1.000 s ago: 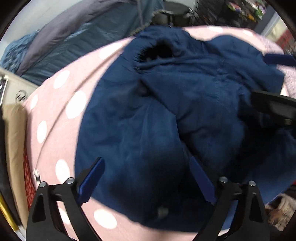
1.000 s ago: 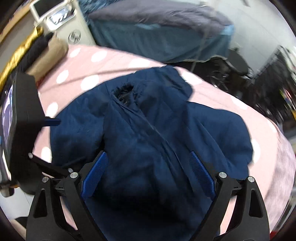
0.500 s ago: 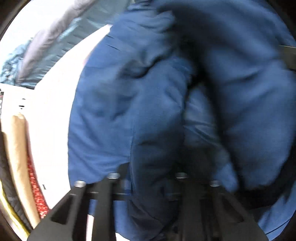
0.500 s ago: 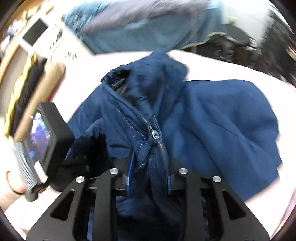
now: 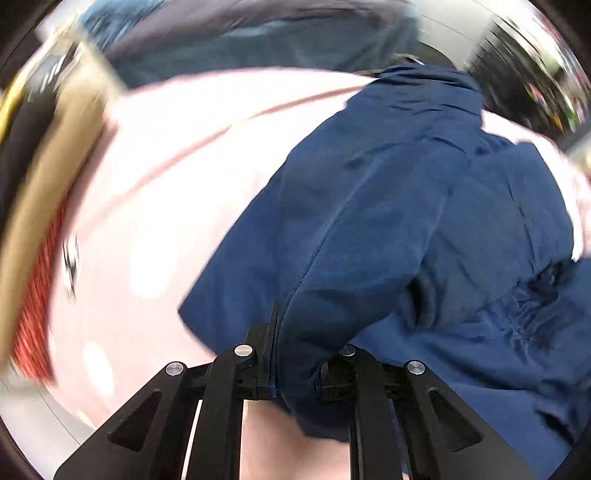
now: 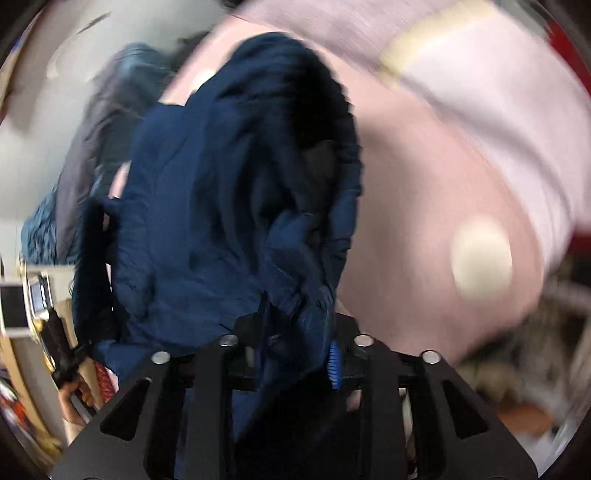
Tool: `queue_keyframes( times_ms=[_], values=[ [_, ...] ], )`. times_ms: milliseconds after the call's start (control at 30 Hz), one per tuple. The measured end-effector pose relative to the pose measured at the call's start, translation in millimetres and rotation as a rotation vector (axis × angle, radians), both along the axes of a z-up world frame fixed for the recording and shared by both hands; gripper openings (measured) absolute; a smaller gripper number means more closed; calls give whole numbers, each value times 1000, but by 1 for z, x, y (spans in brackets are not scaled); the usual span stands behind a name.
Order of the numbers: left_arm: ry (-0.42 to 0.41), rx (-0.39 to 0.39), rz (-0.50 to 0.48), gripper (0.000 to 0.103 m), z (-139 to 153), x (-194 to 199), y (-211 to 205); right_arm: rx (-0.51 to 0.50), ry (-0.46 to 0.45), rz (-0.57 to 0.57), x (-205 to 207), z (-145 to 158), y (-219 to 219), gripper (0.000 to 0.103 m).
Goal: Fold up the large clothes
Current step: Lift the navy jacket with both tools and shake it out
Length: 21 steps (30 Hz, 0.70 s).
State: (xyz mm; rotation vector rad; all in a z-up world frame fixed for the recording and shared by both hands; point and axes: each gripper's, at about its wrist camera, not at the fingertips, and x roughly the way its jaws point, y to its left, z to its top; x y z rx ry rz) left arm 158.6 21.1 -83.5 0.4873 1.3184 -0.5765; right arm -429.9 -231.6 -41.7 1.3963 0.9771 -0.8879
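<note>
A large navy blue jacket [image 5: 406,221] lies partly lifted over a pink spotted bedcover [image 5: 166,166]. My left gripper [image 5: 295,373] is shut on a fold of the jacket near its seam. My right gripper [image 6: 295,350] is shut on another bunch of the jacket [image 6: 229,184], which hangs up in front of the camera with its dark opening at the top. The bedcover [image 6: 424,192] shows to the right of it. Both views are blurred by motion.
A grey-blue duvet [image 5: 258,33] lies beyond the pink cover. A tan cushion [image 5: 48,177] and red fabric [image 5: 33,314] sit at the left edge. A hand [image 6: 74,398] holding the other gripper shows at lower left in the right wrist view.
Both grippers went from open above the flat jacket to shut on its fabric. They have lifted and swung the jacket, and the views have turned sharply.
</note>
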Motion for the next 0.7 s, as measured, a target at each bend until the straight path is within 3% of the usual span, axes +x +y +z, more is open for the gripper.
queue_keyframes(
  times_ms=[33,100,167,233,267,300,333,467,567,633,700],
  values=[
    [14,4,44,12,-3,2,16,17,39,-14,-8,-4,2,42],
    [39,18,149,12,-11,3,59,-1,231,-44,-22,-4,18,48],
    [83,14,244,12,-23,4,99,-78,315,-96,-32,11,22,58],
    [145,-5,310,12,-39,1,126,-258,367,-38,-12,41,21,61],
    [159,-11,334,12,-43,3,128,-335,368,46,12,51,20,64],
    [167,-18,360,12,-48,0,133,-404,366,150,37,59,20,74],
    [162,-26,376,12,-51,-3,135,-478,351,301,74,66,20,77],
    [85,-61,377,11,-28,-4,117,-577,254,688,197,57,45,77],
    [63,-147,394,11,5,4,119,-699,266,932,286,42,71,77],
    [20,-164,376,11,29,11,112,-708,220,1111,336,25,95,77],
    [-20,-169,372,11,34,12,114,-770,152,1251,358,11,131,77]
  ],
)
